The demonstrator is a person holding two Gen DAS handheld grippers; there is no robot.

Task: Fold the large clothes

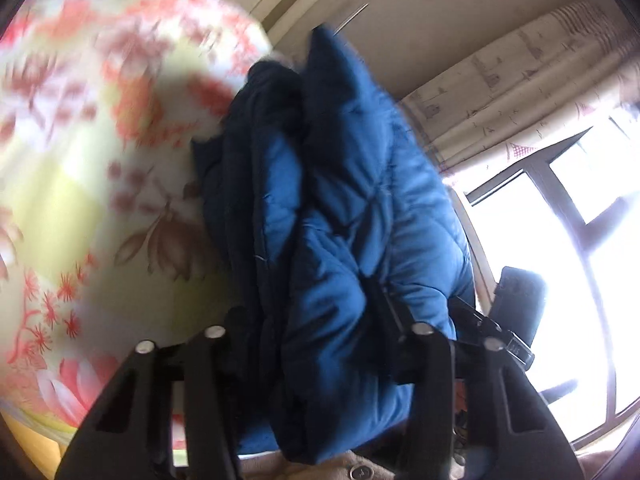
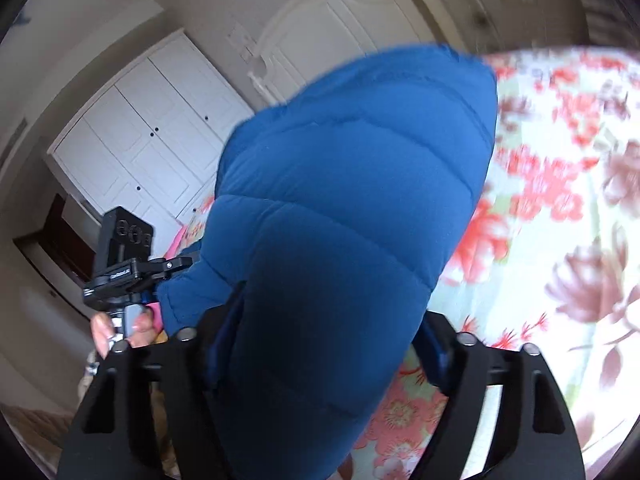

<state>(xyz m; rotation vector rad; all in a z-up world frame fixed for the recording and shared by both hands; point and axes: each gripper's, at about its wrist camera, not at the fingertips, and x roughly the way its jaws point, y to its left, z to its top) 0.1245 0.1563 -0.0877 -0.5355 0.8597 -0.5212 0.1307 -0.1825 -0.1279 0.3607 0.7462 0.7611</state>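
Your left hand-held gripper (image 1: 316,320) is pinching a thick bundle of the blue quilted jacket (image 1: 340,208), which rises straight ahead of its fingers and hides most of what lies beyond; the floral bedspread (image 1: 80,140) sits off to its left, the curtained window (image 1: 560,200) to its right. Your right hand-held gripper (image 2: 320,340) also clamps the jacket (image 2: 340,200), a padded roll of it filling the space between and ahead of its fingers, with the white wardrobe (image 2: 148,148) to its left and the bedspread (image 2: 560,200) to its right. I judge the fold to be midway: the jacket looks gathered and lifted between both grips, not yet laid flat or squared. Both sets of fingertips are buried in fabric, the bedspread is blurred, and you cannot tell where sleeves or hem hang.
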